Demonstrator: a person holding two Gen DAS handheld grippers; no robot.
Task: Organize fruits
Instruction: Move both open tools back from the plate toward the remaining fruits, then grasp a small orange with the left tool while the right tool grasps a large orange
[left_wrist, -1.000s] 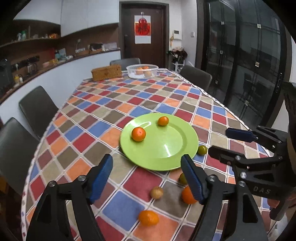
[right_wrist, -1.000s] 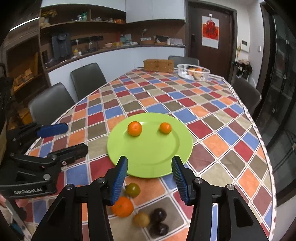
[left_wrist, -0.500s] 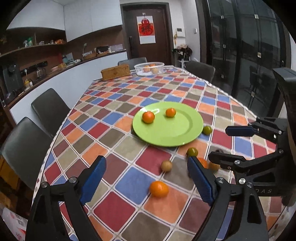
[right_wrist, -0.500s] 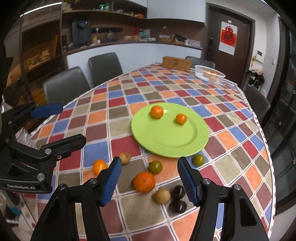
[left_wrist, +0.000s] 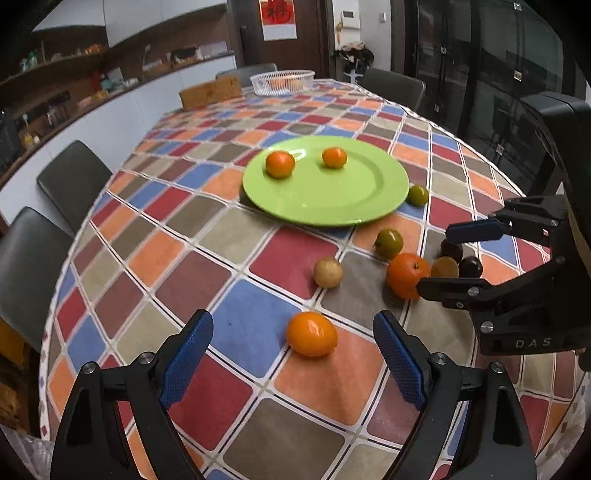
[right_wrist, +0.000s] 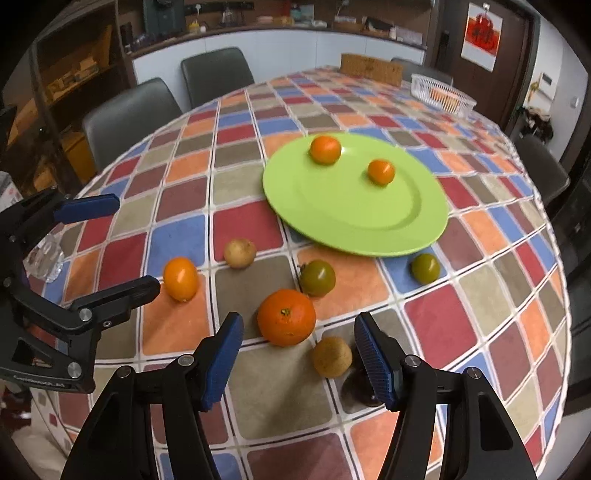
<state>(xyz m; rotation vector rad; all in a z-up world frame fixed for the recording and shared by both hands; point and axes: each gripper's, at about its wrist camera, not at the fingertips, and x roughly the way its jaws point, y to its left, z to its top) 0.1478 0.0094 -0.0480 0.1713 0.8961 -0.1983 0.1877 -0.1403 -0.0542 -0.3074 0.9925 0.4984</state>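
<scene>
Two oranges on plate (others before it)

Bare tablecloth surrounds the small orange; the big orange is crowded by a brown fruit.

Checkered table, grey chairs, dark door

Both open grippers are pulling back from the round lime-green plate: the left gripper now frames a glossy oval orange fruit, the right gripper a large round orange.
</scene>
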